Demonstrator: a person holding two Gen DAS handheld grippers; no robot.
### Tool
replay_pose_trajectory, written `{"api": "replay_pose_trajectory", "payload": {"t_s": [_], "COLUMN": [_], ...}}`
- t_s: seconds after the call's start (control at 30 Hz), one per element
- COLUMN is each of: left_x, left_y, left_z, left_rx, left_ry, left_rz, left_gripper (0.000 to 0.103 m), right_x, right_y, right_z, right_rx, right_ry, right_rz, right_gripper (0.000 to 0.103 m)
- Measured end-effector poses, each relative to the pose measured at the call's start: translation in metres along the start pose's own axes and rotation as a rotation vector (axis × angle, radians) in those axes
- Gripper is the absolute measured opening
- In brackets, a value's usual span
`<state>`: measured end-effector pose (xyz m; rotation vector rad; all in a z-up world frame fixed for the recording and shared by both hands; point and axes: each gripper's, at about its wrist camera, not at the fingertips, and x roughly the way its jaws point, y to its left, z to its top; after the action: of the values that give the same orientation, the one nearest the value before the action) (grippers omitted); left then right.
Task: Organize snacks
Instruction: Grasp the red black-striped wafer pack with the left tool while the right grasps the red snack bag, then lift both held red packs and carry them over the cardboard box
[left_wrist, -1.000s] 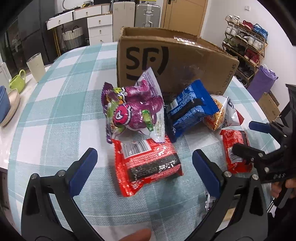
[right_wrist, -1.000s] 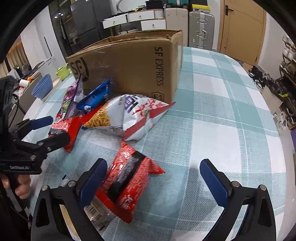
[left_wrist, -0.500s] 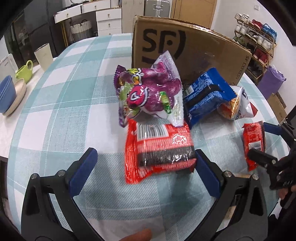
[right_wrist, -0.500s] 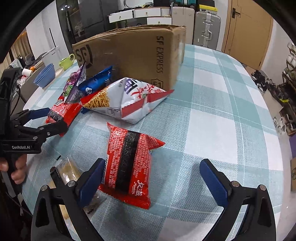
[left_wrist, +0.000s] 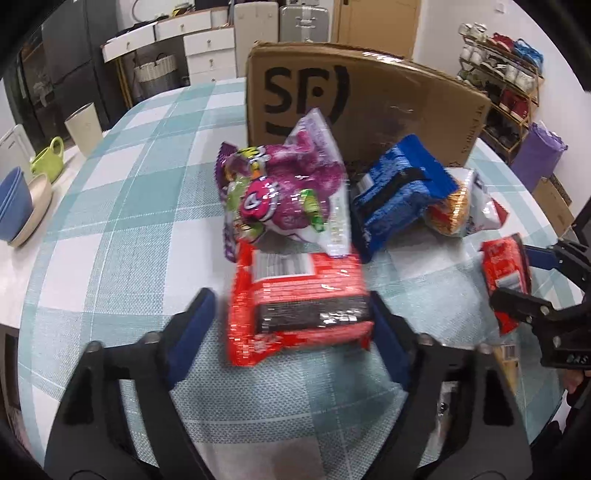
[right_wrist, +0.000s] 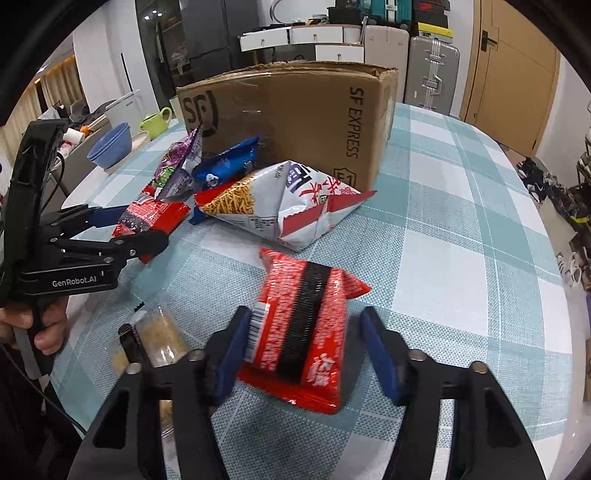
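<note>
Checked tablecloth (left_wrist: 129, 221), cardboard box's (left_wrist: 388, 96) inside hidden, left gripper (left_wrist: 291, 317), right gripper (right_wrist: 303, 332) closing unclamped round red packets (left_wrist: 299, 291).

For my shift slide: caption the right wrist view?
Right gripper jaws closing around a red snack packet in front of the cardboard box.

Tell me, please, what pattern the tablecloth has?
The tablecloth is teal-and-white check, clearest in the right wrist view.
</note>
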<state>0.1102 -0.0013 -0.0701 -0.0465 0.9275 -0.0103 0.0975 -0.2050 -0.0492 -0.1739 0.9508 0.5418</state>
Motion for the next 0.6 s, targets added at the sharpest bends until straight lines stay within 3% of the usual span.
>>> {"api": "replay_pose_trajectory", "payload": {"t_s": [0.03,0.2,0.6], "left_x": [-0.001,-0.005,-0.02], "left_y": [-0.001,0.0,0.003], "left_z": [-0.001,-0.002,-0.01], "left_rx": [0.006,0.004,-0.011], "left_ry": [-0.003,-0.022,-0.053], "left_rz": [-0.004,-0.033,-0.046], "left_gripper": [0.065,0.05,0.048], "right_x": [0.0,-0.003,-0.013], "right_y": [0.0,0.0,-0.005], "right_z": [0.0,-0.003,-0.002], "right_rx": [0.0,-0.006,0.005], "right_ry": [-0.001,-0.012,-0.051], "right_rz": [0.006,0.02,0.022], "right_gripper": [0.046,0.045,0.046]}}
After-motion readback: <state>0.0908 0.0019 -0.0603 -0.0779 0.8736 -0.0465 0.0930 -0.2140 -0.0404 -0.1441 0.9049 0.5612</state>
